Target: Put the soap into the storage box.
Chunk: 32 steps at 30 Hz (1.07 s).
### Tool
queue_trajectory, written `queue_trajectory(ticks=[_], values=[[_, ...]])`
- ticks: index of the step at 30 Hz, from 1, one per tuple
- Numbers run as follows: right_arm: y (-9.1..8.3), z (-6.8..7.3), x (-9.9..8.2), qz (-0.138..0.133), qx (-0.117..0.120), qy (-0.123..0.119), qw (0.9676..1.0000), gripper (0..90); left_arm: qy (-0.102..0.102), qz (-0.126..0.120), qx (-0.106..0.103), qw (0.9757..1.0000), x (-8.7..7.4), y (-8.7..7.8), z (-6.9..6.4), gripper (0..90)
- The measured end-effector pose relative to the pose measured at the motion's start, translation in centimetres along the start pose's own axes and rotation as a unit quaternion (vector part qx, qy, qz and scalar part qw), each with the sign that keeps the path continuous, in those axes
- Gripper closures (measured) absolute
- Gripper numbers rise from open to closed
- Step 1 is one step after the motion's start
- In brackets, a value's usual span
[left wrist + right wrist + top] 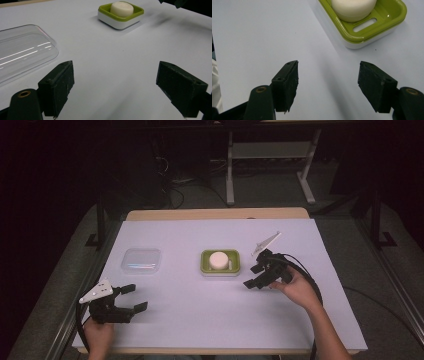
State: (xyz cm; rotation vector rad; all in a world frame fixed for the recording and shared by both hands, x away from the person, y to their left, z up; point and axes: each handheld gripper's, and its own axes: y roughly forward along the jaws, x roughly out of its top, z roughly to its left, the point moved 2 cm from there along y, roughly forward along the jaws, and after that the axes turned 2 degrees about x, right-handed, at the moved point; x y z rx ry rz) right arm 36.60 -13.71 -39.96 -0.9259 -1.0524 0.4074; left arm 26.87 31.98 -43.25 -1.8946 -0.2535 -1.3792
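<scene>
White table (190, 320): my right gripper (328, 80) gapes empty just short of the green soap dish (387, 17), its far end cropped, long side running left-right; left gripper (115, 85) open too.

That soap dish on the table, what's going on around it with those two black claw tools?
A person holds a gripper in each hand over a white-covered table. The right gripper sits beside the green soap dish that holds a round white soap, jaws open and empty, aimed toward it. The left gripper waits open near the table's front edge, below the clear plastic lid. Nothing is gripped yet.
</scene>
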Motion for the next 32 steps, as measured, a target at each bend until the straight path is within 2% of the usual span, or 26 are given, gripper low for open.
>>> queue_trajectory(ticks=[10, 21, 27, 32], values=[[-0.1, 0.8, -1.3, -0.006, 0.001, 0.003, 1.0, 31.8, -0.002, 0.0, 0.0, 1.0, 0.0, 0.0, 0.0, 14.5], [0.0, 1.7, -3.8, -0.008, 0.004, 0.01, 0.9999, 32.0, -0.002, 0.002, 0.001, 1.0, 0.0, 0.0, 0.0, 14.5], [-0.1, 2.8, -5.7, -0.02, 0.007, 0.019, 0.9996, 30.5, 0.0, 0.003, 0.001, 1.0, 0.0, 0.1, 0.0, 14.5], [0.0, 4.0, -7.3, -0.041, -0.009, 0.018, 0.999, 25.8, 0.003, 0.004, 0.001, 1.0, 0.1, 0.2, 0.0, 14.5]])
